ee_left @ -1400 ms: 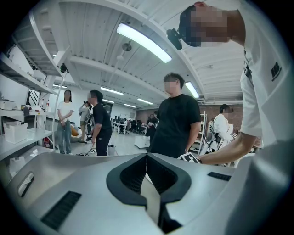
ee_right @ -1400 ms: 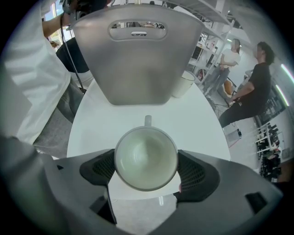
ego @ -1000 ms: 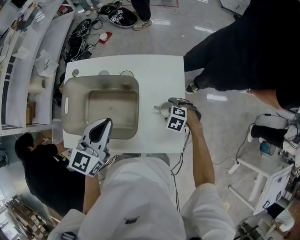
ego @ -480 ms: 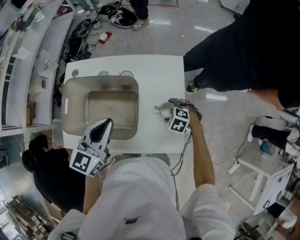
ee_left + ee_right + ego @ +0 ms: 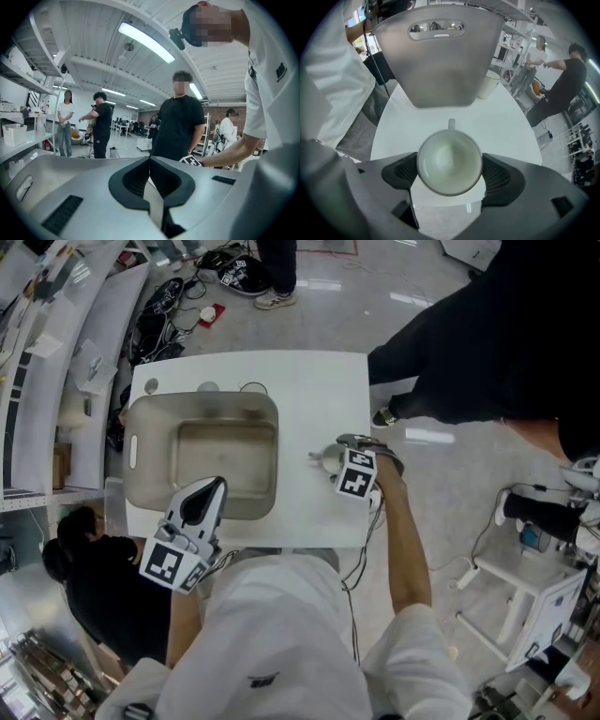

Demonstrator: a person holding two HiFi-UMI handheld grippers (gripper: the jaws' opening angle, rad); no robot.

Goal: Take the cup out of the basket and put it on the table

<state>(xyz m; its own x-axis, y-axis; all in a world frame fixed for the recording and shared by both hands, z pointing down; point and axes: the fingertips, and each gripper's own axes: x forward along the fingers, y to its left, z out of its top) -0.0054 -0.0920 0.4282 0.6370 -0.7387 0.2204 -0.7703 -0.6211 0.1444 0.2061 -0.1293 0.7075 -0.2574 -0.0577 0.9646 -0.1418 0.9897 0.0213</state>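
The right gripper clamps the white cup by its sides, one jaw on each, with the handle pointing toward the grey basket. The cup is out of the basket, over the white table just to its right (whether it touches the tabletop cannot be told). The left gripper hangs at the basket's near edge, jaws together and holding nothing.

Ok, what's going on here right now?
The person's right gripper has its jaws closed on the white cup. The cup is out of the grey basket and over the white table just to its right. Whether it has touched down is unclear. The left gripper is idle, jaws together and empty, near the basket's near edge.
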